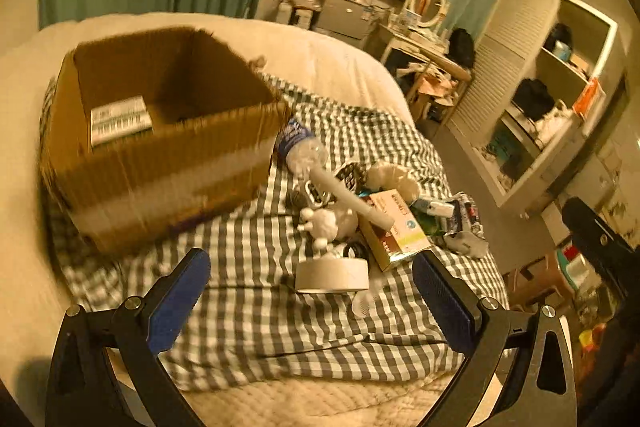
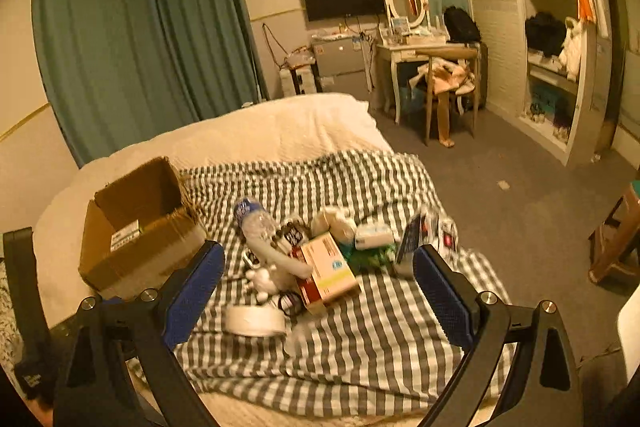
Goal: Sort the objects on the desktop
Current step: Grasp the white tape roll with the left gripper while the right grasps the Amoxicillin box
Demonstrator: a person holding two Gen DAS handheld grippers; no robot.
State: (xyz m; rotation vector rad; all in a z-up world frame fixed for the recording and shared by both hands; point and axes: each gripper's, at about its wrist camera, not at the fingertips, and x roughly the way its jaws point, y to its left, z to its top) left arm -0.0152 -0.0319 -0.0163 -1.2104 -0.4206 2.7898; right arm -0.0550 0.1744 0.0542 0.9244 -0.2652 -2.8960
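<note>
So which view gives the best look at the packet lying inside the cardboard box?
The left wrist view: the cardboard box is close and the packet on its floor shows whole, though blurred. In the right wrist view the packet is small and far, partly cut off by the box's wall.

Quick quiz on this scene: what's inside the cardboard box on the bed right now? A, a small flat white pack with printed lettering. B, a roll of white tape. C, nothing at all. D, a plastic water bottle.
A: a single white printed pack lies on the floor of the cardboard box, while the water bottle and tape roll lie outside on the checkered cloth.
</note>
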